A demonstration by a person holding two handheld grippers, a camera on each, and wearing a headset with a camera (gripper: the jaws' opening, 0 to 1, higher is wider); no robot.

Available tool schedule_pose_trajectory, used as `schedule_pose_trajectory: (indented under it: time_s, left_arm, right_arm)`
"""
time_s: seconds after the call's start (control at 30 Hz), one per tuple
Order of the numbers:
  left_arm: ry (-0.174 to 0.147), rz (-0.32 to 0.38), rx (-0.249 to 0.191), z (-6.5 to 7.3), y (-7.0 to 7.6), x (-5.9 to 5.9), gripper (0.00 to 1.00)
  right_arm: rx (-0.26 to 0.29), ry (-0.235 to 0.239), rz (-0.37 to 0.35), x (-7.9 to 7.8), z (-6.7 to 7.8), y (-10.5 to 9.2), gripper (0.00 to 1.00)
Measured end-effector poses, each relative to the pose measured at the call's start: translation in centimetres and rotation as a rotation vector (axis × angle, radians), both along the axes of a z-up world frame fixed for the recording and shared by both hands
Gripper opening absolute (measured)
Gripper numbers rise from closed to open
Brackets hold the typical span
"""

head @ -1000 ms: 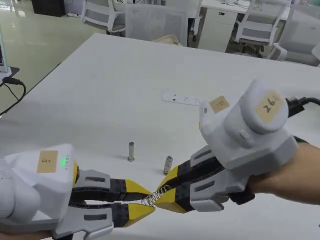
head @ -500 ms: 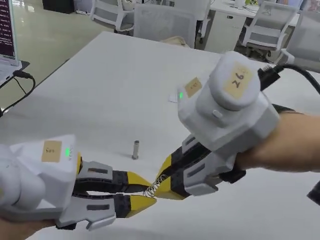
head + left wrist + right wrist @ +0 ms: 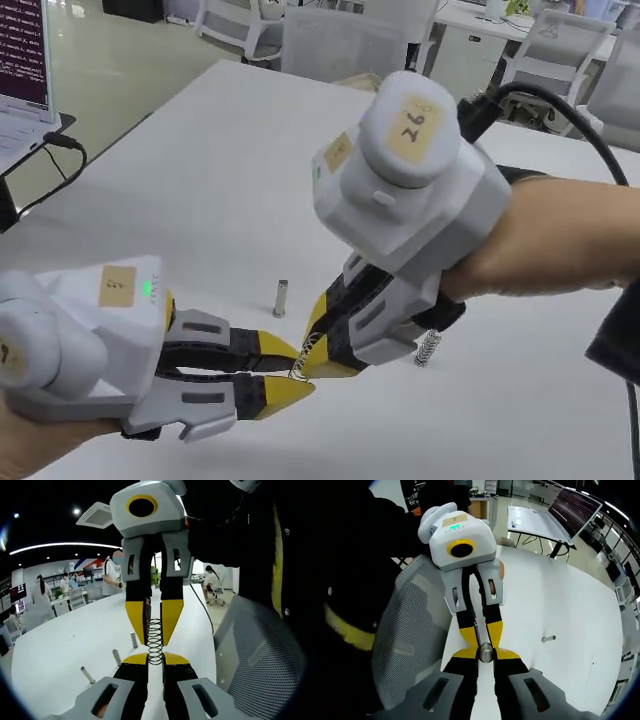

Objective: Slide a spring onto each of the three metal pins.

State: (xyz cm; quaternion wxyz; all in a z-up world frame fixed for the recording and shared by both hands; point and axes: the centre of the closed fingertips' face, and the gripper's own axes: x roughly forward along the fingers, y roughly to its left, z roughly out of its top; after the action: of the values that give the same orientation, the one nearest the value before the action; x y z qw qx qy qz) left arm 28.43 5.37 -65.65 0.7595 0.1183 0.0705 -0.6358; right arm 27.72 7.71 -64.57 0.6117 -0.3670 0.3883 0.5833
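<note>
Spring (image 3: 303, 356) bridges the two claws just above the table (image 3: 200, 180), tip to tip. From the lower left the left claw (image 3: 303, 371) is clenched on one end of it. The right claw (image 3: 318, 358) reaches down from the upper right and is clenched on the other end. In the left gripper view the spring runs straight from that claw's own yellow tips up into the tips facing it. In the right gripper view it shows end-on, nipped between the jaws. Behind the claws a bare pin (image 3: 281, 298) stands upright on the table. A second pin (image 3: 428, 347), with a coil around it, stands to the right, partly hidden by the right claw. Further off, a laptop (image 3: 25, 70) shows at the left edge and office chairs (image 3: 330, 40) line the table's far side.
</note>
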Motion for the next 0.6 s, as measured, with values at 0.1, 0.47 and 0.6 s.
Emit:
schedule_pose_trajectory:
  time_s: [0.1,0.47,0.6]
  left_arm:
    - [0.005,0.007,-0.004,-0.1,0.1,0.2,0.02]
    - [0.016,0.040,-0.010,-0.5,0.3,0.8,0.03]
    - [0.024,0.053,-0.008,-0.6,0.6,1.1,0.03]
  right_arm:
    - [-0.019,0.003,0.015,0.3,-0.1,0.1,0.08]
    - [-0.058,0.009,0.045,1.0,-0.6,0.4,0.08]
    - [-0.063,0.009,0.050,1.1,-0.7,0.7,0.08]
